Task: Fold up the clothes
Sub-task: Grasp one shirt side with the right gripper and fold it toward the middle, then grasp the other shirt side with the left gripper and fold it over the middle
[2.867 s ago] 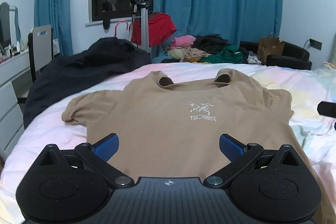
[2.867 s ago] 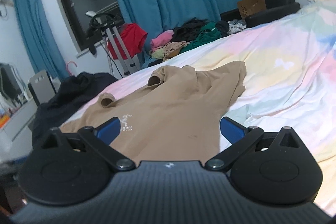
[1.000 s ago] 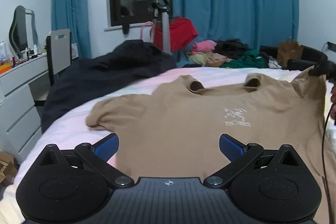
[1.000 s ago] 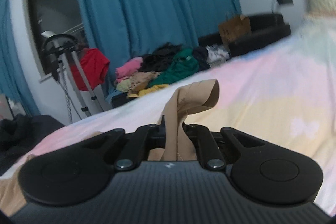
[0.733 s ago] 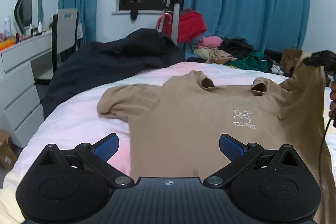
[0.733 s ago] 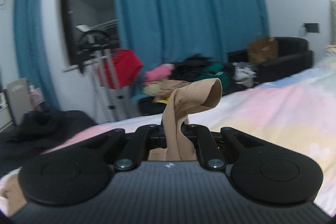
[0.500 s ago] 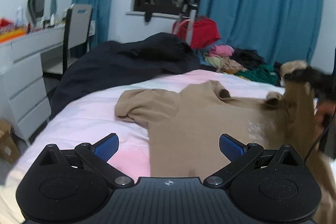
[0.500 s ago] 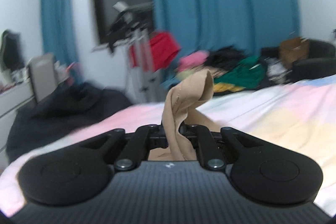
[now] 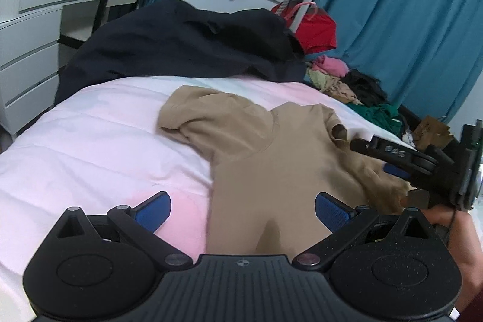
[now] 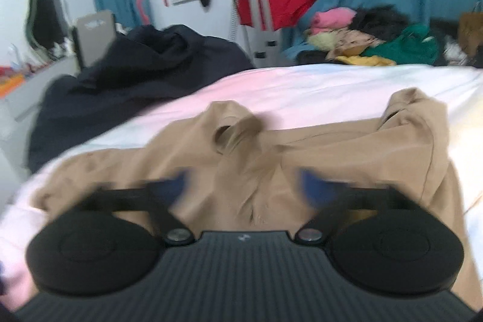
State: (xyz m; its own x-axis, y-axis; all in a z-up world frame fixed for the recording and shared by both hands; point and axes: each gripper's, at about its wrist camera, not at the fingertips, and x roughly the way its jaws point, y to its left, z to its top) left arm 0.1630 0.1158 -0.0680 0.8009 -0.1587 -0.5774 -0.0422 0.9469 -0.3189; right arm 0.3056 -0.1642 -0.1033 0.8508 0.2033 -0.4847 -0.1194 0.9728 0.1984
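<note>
A: Shirt (image 9: 271,171) location?
B: Tan, spread on the pink bed (image 9: 90,147), 1 side folded over its middle.
A: Right gripper (image 10: 244,189)?
B: Jaws opening above the shirt, pads clear of the cloth.
A: Left gripper (image 9: 243,208)?
B: Spread wide, holding nothing, over the shirt's edge.

Not much readable stuff here. A small string of pale characters is printed on the black finger of the right hand-held gripper (image 9: 395,160), seen in the left wrist view; it looks like "045", but the print is tiny and tilted, so that reading isn't certain. A little round crosshair-type mark is stamped on the body of the left hand-held gripper (image 9: 241,213), with no letters. No logo print can be seen on the tan T-shirt (image 9: 271,171) as it lies now.
</note>
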